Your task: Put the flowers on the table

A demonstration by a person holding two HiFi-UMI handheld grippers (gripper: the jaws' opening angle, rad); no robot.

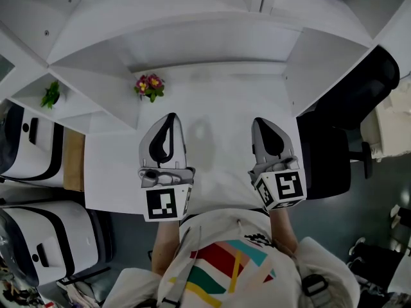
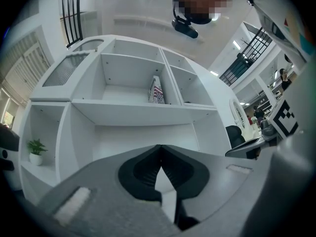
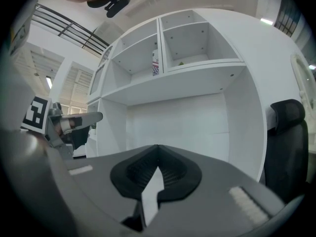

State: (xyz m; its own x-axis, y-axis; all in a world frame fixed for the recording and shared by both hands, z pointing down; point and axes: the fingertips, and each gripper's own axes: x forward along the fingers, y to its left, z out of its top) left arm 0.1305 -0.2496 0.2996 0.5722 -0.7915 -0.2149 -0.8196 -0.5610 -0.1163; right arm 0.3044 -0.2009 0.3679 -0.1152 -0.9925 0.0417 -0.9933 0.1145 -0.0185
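Observation:
A small pot of pink flowers [image 1: 149, 86] stands at the back left of the white desk [image 1: 218, 108], close to the shelf unit's side wall. My left gripper [image 1: 170, 117] hovers over the desk in front of the flowers, a short way off, jaws shut and empty. Level with it to the right, my right gripper [image 1: 259, 122] is also shut and empty. In the left gripper view the jaws [image 2: 159, 151] meet with nothing between them. The right gripper view shows the same at its jaws [image 3: 158, 150]. Neither gripper view shows the flowers.
A white shelf unit [image 2: 133, 110] rises behind the desk, with a striped item [image 2: 156, 90] in one compartment. A small green plant [image 1: 51, 95] sits in a left side shelf. A black chair [image 1: 350, 101] stands to the right. White cabinets [image 1: 38, 146] are on the left.

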